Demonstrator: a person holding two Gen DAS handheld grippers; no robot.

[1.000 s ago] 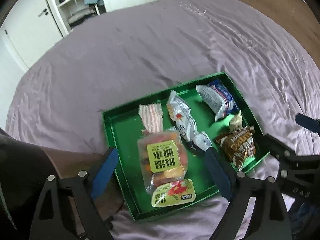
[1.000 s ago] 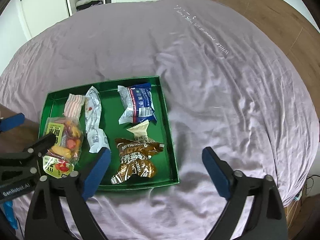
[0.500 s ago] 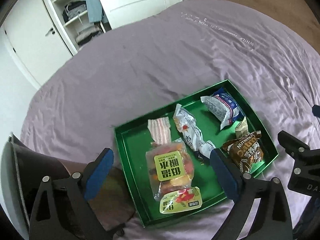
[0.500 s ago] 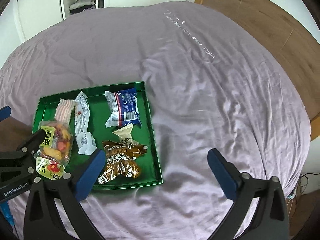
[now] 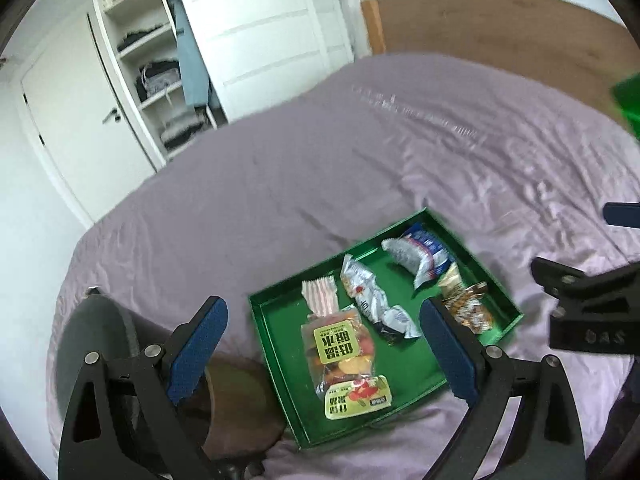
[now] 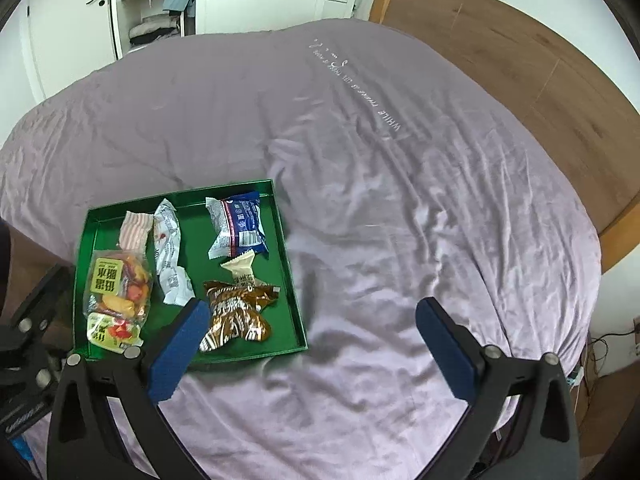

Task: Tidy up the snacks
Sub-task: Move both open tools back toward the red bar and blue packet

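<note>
Both grippers, left (image 5: 320, 344) and right (image 6: 308, 344), hung wide open and empty; every snack I saw lay in the tray (image 6: 297, 300).

We have pulled both grippers up and back from the green tray (image 5: 280, 344), which now looks smaller. In our left view it has slid from centre to the lower right, and the wardrobe (image 5: 156, 80) fills the upper left. In our right view the tray (image 6: 288, 264) sits lower left, with more purple bedcover (image 6: 400, 200) and wooden headboard (image 6: 520, 60) showing.
</note>
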